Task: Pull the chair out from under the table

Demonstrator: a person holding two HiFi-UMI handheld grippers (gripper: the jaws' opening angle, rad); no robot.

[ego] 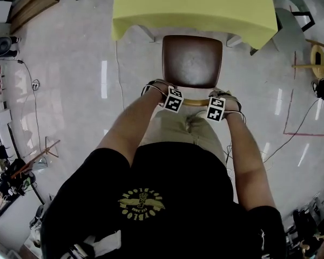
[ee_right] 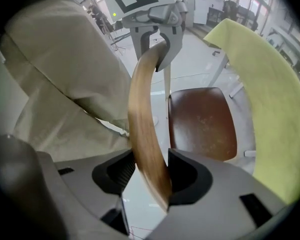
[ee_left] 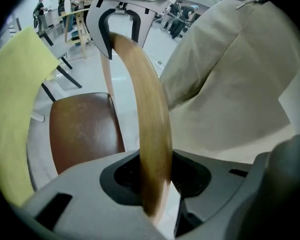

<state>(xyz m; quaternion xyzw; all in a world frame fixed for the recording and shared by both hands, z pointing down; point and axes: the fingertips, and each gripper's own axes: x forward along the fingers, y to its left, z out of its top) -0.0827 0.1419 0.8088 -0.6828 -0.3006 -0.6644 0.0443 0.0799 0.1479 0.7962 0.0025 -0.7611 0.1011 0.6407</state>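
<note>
The chair has a brown padded seat [ego: 192, 61] and a curved wooden backrest rail [ego: 195, 102]. In the head view the seat lies just in front of the yellow-clothed table [ego: 194, 7], with its far edge at the cloth's hem. My left gripper [ego: 171, 99] is shut on the rail's left end and my right gripper [ego: 217, 107] on its right end, both pointing steeply down. In the left gripper view the rail [ee_left: 147, 119] runs between my left gripper's [ee_left: 155, 184] jaws. In the right gripper view the rail [ee_right: 142, 119] sits between my right gripper's [ee_right: 150, 179] jaws against the right-hand pad.
The person's beige trousers [ego: 186, 125] stand right behind the backrest. Pale shiny floor surrounds the chair. A cable [ego: 119, 74] runs along the floor at the left, a yellow stool [ego: 319, 61] stands at the right, and clutter lines the left wall.
</note>
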